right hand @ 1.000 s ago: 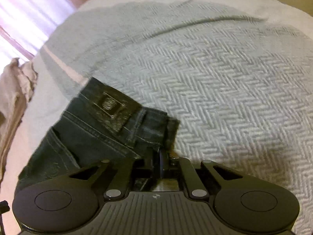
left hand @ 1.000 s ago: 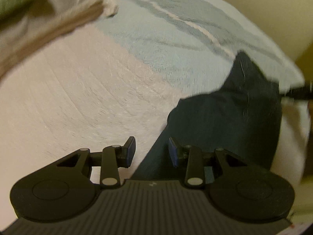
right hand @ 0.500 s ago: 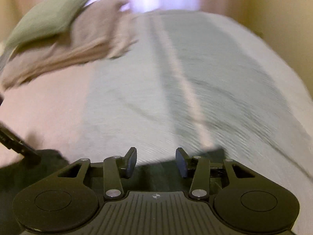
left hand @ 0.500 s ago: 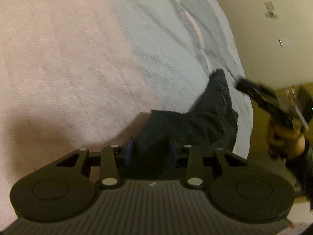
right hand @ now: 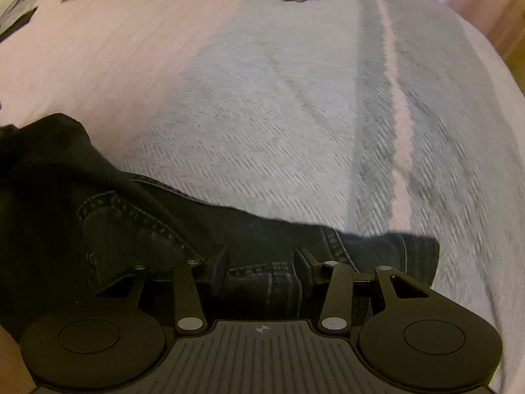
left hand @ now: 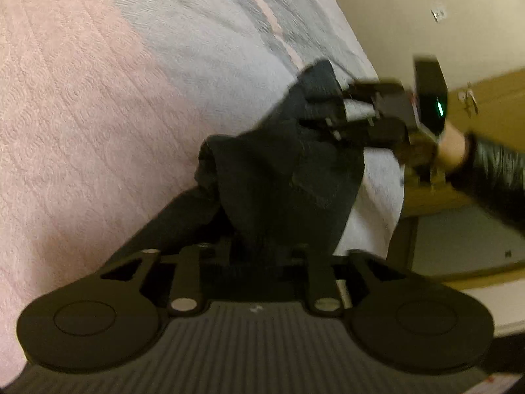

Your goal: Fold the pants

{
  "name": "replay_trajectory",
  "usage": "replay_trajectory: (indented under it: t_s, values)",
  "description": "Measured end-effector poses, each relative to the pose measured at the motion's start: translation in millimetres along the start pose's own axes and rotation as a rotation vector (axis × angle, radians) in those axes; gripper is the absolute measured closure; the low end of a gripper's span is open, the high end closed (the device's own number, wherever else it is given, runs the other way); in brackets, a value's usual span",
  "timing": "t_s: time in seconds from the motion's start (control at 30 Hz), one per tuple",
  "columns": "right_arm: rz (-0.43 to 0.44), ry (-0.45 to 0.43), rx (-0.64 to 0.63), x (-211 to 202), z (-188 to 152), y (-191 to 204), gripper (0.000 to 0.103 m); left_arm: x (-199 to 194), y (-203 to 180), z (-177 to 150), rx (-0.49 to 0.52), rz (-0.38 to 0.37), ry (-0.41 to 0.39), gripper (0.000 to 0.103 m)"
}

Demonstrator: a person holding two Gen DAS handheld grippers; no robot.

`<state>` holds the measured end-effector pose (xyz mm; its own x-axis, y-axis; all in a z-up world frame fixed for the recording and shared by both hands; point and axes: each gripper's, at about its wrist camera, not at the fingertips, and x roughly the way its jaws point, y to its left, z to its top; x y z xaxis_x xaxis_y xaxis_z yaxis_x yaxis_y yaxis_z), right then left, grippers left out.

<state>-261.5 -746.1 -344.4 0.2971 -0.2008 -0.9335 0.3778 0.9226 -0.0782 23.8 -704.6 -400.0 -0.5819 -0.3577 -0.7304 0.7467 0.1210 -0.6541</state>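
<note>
Dark denim pants [right hand: 137, 229] lie bunched across the lower left of the right wrist view, on a pale blue herringbone blanket [right hand: 279, 124]. Right gripper [right hand: 262, 269] stands open over the waistband. Left gripper [left hand: 252, 252] is buried in cloth; its state cannot be told.

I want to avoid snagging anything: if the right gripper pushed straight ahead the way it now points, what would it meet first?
The dark jeans: denim already lies between the open fingers of the right gripper. Beyond their edge is only the light herringbone bedspread; depth there is hard to judge.
</note>
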Motion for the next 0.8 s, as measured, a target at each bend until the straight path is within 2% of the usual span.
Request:
replay_trajectory:
  t_s: [0.07,0.13,0.27,0.4,0.5,0.6,0.63,0.73,0.8]
  values:
    - [-0.006,-0.022,0.019,-2,-8,0,0.061,1,8,14,-0.028,-0.005,-0.023,0.075]
    - [-0.013,-0.038,0.017,1,-9,0,0.061,6,22,31,-0.09,-0.044,-0.032,0.071]
    - [-0.017,-0.062,0.028,3,-10,-1,0.061,25,51,57,-0.23,-0.134,-0.013,0.07]
    - [-0.01,-0.076,0.043,6,-8,-9,0.061,31,71,77,-0.284,-0.148,-0.035,0.07]
    - [-0.008,-0.087,0.07,2,-15,-12,0.061,46,68,89,-0.276,-0.175,0.033,0.07]
    - [-0.014,-0.1,0.091,-1,-21,-13,0.061,65,61,92,-0.259,-0.147,0.134,0.07]
    - [-0.016,-0.1,0.095,-2,-22,-12,0.061,69,61,91,-0.267,-0.144,0.144,0.07]
    - [-0.018,-0.099,0.096,-3,-20,-13,0.061,71,64,89,-0.312,-0.118,0.098,0.076]
    - [-0.012,-0.099,0.101,-2,-20,-15,0.061,62,60,85,-0.298,-0.091,0.022,0.088]
